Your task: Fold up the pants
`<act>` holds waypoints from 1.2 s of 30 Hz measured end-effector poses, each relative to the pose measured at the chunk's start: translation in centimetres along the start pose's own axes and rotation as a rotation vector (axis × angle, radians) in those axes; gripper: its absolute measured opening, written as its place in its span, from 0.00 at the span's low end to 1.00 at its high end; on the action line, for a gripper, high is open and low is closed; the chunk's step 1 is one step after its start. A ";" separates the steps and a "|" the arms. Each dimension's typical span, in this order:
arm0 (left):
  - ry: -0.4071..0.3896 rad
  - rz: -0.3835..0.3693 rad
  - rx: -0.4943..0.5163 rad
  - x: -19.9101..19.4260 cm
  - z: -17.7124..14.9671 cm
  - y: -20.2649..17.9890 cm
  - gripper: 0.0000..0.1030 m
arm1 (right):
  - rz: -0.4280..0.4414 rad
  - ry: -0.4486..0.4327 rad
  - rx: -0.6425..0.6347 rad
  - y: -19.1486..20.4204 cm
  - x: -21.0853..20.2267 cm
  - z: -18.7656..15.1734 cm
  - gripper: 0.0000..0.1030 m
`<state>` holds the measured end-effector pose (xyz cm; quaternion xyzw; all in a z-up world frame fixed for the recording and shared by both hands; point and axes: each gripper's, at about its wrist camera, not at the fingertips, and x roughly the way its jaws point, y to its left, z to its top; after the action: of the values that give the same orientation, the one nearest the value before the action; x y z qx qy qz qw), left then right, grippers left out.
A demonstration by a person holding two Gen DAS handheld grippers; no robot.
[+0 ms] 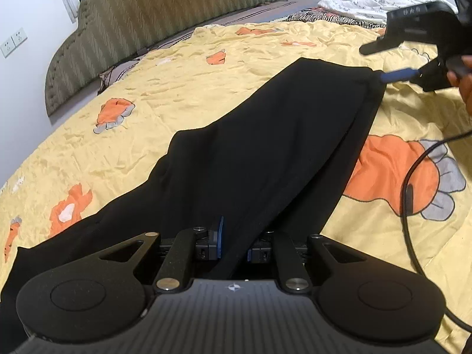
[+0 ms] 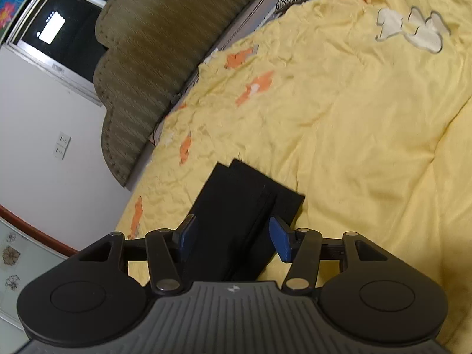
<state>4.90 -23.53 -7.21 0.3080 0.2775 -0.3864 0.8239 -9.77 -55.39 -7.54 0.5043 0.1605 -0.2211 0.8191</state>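
Observation:
Black pants (image 1: pixel 259 135) lie stretched along a yellow bedspread (image 1: pixel 177 94), legs stacked one on the other. My left gripper (image 1: pixel 234 244) is at the near end, its blue pads close together with a ridge of the black cloth between them. In the same view my right gripper (image 1: pixel 392 73) is at the far end of the pants, its blue finger touching the cloth's corner. In the right wrist view the right gripper (image 2: pixel 233 239) has its blue pads wide apart, with the pants' leg ends (image 2: pixel 244 203) between and below them.
The padded olive headboard (image 1: pixel 147 20) runs along the far left side of the bed. White and zebra-striped bedding (image 1: pixel 368 3) lies at the far end. A black cable (image 1: pixel 407 194) hangs over the bedspread at the right. A person's hand (image 1: pixel 464 82) holds the right gripper.

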 end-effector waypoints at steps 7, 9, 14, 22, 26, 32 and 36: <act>-0.001 0.002 -0.003 0.0 0.1 -0.1 0.23 | -0.046 -0.026 0.045 -0.4 2.6 0.3 0.30; -0.002 0.003 -0.005 0.0 0.1 0.0 0.24 | -0.086 -0.057 0.018 -0.2 2.6 0.3 0.10; 0.000 -0.009 -0.016 0.0 0.5 0.0 0.24 | -0.093 -0.134 0.015 -0.4 1.2 -0.4 0.06; -0.009 -0.009 0.024 0.0 0.3 -1.1 0.24 | -0.139 -0.152 -0.025 -1.0 -0.6 -0.4 0.07; -0.001 -0.004 0.028 -0.2 0.3 -1.2 0.27 | -0.180 -0.093 -0.015 -1.1 0.3 -0.5 0.08; -0.009 -0.079 -0.007 -2.8 -0.2 -0.4 0.53 | -0.342 -0.268 -0.031 0.9 -3.3 -1.0 0.26; -0.030 -0.106 -0.045 -5.3 -1.3 0.4 0.58 | -0.242 -0.240 -0.381 7.9 -2.5 -3.1 0.27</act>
<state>2.03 -19.94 -4.24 0.2684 0.2894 -0.4277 0.8132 -7.92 -49.00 -1.73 0.2879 0.1601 -0.3417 0.8802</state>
